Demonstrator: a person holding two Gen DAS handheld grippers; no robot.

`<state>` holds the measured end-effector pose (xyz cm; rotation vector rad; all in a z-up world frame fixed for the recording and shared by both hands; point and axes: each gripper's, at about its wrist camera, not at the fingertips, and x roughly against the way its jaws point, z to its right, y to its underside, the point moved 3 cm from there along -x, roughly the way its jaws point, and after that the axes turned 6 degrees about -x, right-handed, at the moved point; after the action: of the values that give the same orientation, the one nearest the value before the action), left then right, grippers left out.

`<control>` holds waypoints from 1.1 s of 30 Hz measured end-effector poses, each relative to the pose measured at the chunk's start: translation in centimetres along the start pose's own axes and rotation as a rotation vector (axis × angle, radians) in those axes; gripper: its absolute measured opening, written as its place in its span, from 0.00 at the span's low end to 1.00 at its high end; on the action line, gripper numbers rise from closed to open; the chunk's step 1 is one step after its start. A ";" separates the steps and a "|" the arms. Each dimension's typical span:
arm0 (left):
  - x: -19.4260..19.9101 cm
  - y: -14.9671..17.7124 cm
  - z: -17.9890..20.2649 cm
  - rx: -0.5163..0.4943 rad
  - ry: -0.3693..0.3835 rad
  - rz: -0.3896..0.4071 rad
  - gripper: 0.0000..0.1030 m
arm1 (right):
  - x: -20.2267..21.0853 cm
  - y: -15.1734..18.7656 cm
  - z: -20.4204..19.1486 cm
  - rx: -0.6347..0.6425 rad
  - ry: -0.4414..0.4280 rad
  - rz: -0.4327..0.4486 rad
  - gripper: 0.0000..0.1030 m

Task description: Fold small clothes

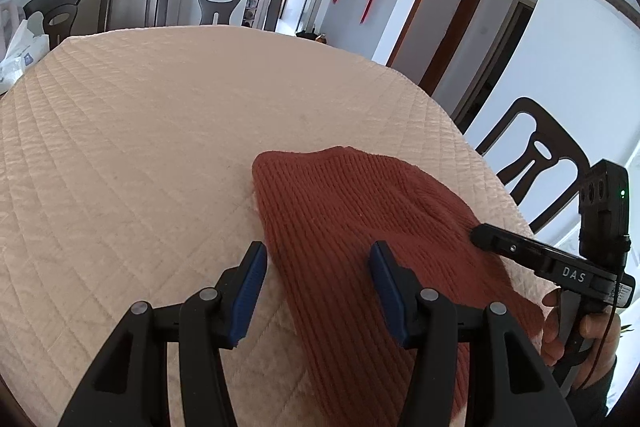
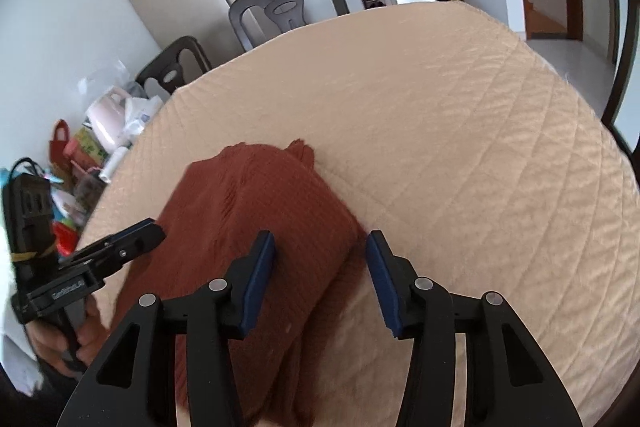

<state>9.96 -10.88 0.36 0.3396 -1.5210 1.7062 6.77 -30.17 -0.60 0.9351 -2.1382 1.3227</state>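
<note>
- Left wrist view: rust knit garment (image 1: 360,227) lies folded into a compact bundle on the quilted table cover (image 1: 140,147); folding looks largely done.
- Left gripper (image 1: 318,291) straddles the garment's left edge, fingers spread wide, holding nothing.
- Right gripper (image 2: 320,279) straddles the garment's right edge, equally wide, empty.

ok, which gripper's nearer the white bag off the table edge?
Left. The left gripper hangs over the knit at its edge on the side of the bag, jaws open; the right gripper is over the knit's opposite edge, farther away.
</note>
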 end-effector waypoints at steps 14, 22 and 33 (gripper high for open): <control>-1.7 1.3 0.3 0.047 0.081 -0.045 0.59 | -0.6 0.9 1.2 -0.110 -0.170 -0.073 0.45; -1.0 1.1 1.2 0.007 0.072 -0.031 0.40 | -0.3 0.9 0.2 -0.095 -0.195 -0.087 0.22; 2.7 -1.0 0.4 -0.029 0.090 0.048 0.33 | 0.4 -0.1 -4.2 -0.011 -0.249 -0.052 0.20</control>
<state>8.80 -10.29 2.92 0.2099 -1.4970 1.7120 6.64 -26.57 1.55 1.1971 -2.2841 1.2223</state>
